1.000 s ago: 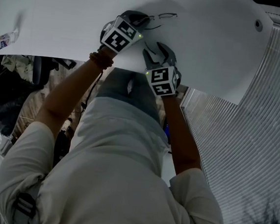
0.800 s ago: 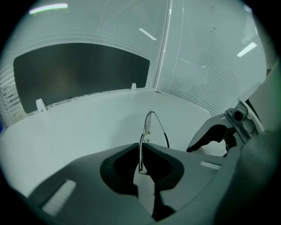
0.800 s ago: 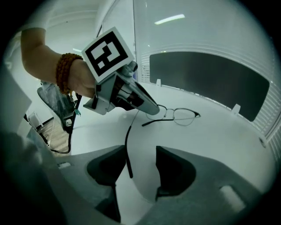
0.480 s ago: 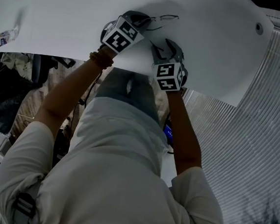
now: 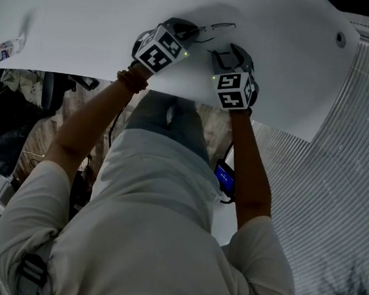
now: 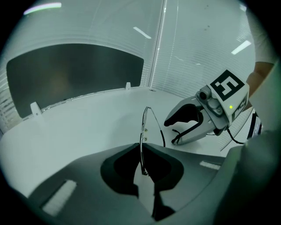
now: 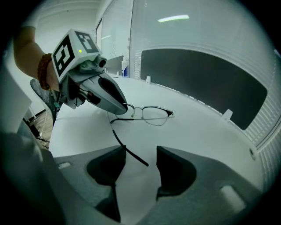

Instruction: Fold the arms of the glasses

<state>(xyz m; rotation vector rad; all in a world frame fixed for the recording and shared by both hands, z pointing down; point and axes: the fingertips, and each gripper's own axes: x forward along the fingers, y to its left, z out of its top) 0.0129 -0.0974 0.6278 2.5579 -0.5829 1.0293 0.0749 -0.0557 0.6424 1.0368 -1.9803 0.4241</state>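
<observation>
Thin-rimmed glasses [image 5: 215, 27] lie on the white table [image 5: 86, 24]. My left gripper [image 5: 191, 29] is shut on one end of the front frame; its jaws have just been closing, and the rim [image 6: 141, 145] runs edge-on between them. From the right gripper view, the left gripper [image 7: 125, 107] pinches the frame beside the lens [image 7: 153, 115]. One dark temple arm [image 7: 127, 151] sticks out towards my right gripper [image 7: 140, 152], which stands open with the arm's tip between its jaws and apart from both. The right gripper [image 6: 172, 131] also shows just right of the glasses.
A small bottle [image 5: 4, 50] lies at the table's far left. A round hole [image 5: 339, 35] sits near the table's right corner, with a ribbed surface [image 5: 338, 165] beyond its edge. A dark panel [image 7: 206, 83] stands along the table's back.
My right gripper has moved up and to the right in the head view, closing in on the glasses' free arm. The left gripper has kept still on the frame.
</observation>
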